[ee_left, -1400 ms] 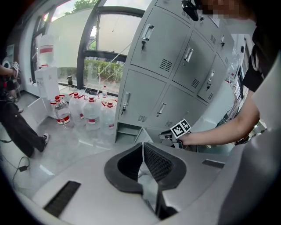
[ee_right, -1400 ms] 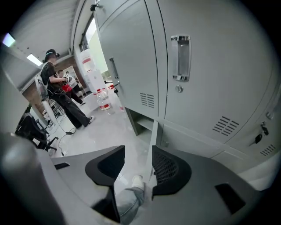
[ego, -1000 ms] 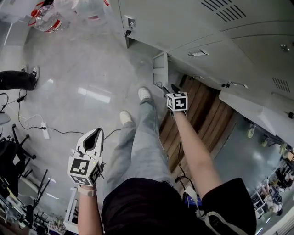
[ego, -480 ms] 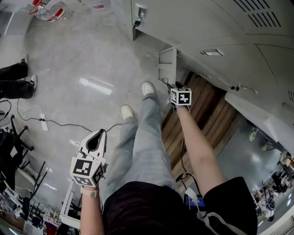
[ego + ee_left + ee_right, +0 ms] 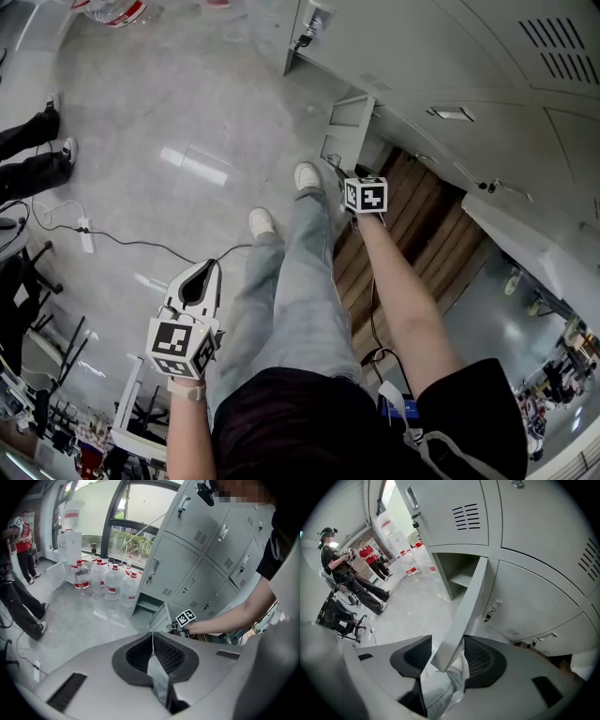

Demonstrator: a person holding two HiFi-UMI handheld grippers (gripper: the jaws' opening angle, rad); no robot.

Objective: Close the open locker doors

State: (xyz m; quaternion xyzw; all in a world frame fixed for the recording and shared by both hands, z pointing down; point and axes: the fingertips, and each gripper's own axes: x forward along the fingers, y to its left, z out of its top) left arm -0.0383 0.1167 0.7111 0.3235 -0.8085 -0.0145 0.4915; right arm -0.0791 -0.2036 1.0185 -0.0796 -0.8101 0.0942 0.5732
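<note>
**A:** Where's the door rn?

**B:** The open locker door (image 5: pixel 349 127) is in the bottom row of the locker bank (image 5: pixel 422 56), swung out over the floor just past my shoe. Its free edge stands between the jaws of my right gripper (image 5: pixel 447 640).

**A:** Clamped?

**B:** No, jaws are spread, astride the edge. A gap shows on one side, and the other pad looks v. close. My left gripper (image 5: pixel 151 637) is pressed together on nothing, low beside my leg, well apart from the door.

**A:** How'll it handle?

**B:** My guess is thin painted sheet metal, so light, stiff and easy to swing on its hinge. The paint's smooth, prob slippery for a pinch.

**A:** Where to take it?

**B:** The free edge, far from the hinge, for the most leverage. I'd rather push w/ a pad flat on the face than squeeze. I'd go slow at the end, since a light door could bounce off the frame before the latch catches.
</note>
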